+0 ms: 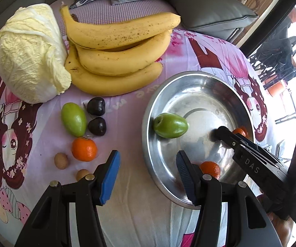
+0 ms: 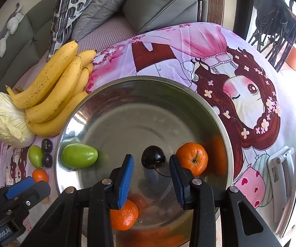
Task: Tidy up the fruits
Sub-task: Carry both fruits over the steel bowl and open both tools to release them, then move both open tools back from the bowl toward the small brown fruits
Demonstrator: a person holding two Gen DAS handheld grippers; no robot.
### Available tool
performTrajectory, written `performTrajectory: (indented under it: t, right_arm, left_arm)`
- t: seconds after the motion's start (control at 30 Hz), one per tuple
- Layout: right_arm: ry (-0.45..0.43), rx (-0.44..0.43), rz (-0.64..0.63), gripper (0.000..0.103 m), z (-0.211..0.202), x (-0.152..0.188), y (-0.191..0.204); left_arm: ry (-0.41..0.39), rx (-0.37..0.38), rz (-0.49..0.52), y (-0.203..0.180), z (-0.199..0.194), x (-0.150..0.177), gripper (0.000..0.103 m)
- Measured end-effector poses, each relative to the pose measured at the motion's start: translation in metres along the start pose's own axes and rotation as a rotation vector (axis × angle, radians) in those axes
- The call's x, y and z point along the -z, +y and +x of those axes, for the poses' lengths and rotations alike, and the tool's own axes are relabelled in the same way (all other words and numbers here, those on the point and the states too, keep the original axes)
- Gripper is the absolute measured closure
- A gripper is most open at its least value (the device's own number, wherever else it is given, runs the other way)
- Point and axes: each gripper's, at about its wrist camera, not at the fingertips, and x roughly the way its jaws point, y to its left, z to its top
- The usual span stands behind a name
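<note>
A steel bowl (image 1: 164, 94) (image 2: 127, 86) holds a green fruit (image 1: 170, 125) (image 2: 79, 156), two tangerines (image 2: 192, 158) (image 2: 124, 218) and a dark cherry (image 2: 153, 156). My right gripper (image 2: 151, 175) is open and empty just above the cherry, inside the bowl; it also shows in the left wrist view (image 1: 226, 135). My left gripper (image 1: 148, 177) is open and empty over the cloth at the bowl's near left rim. On the cloth lie a green fruit (image 1: 73, 119), two cherries (image 1: 96, 106) (image 1: 97, 126), a tangerine (image 1: 84, 149) and two small brown fruits (image 1: 61, 160) (image 1: 82, 174).
A bunch of bananas (image 1: 115, 49) (image 2: 53, 90) and a cabbage (image 1: 28, 53) (image 2: 6, 121) lie at the back left. Grey cushions (image 1: 209, 8) and a sofa stand behind the table. The table's right edge (image 2: 287, 103) drops off near a window.
</note>
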Motion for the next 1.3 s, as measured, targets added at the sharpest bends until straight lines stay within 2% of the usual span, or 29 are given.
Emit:
performTrajectory:
  t: [0.13, 0.27, 0.33, 0.37, 0.4, 0.53, 0.67, 0.83, 1.3]
  right_arm:
    - [-0.007, -0.001, -0.010, 0.060, -0.004, 0.000, 0.001]
    - [-0.014, -0.011, -0.036, 0.045, -0.009, 0.003, 0.008]
    - [-0.016, -0.021, -0.057, 0.041, -0.010, 0.004, 0.014]
    - [-0.017, -0.023, -0.069, 0.039, -0.010, 0.005, 0.017]
    - [-0.018, -0.022, -0.080, 0.037, -0.011, 0.006, 0.020]
    - [-0.013, -0.034, -0.115, 0.026, -0.009, 0.012, 0.031]
    - [-0.006, -0.041, -0.143, 0.016, -0.006, 0.017, 0.038]
    - [-0.006, -0.043, -0.162, 0.000, -0.004, 0.020, 0.043]
    - [-0.003, -0.049, -0.165, 0.000, 0.000, 0.024, 0.045]
  left_arm:
    - [-0.015, -0.030, -0.058, 0.024, -0.005, 0.005, 0.042]
    - [-0.024, -0.067, -0.138, 0.052, -0.007, 0.012, 0.041]
    - [-0.027, -0.082, -0.171, 0.063, -0.006, 0.014, 0.035]
    - [-0.031, -0.090, -0.184, 0.068, -0.007, 0.016, 0.027]
    - [-0.037, -0.100, -0.196, 0.072, -0.007, 0.018, 0.026]
    - [-0.040, -0.135, -0.225, 0.088, -0.007, 0.027, 0.026]
    - [-0.029, -0.140, -0.245, 0.096, -0.003, 0.036, 0.017]
    - [-0.021, -0.123, -0.254, 0.098, 0.002, 0.041, 0.017]
    - [-0.007, -0.129, -0.278, 0.107, 0.008, 0.050, 0.015]
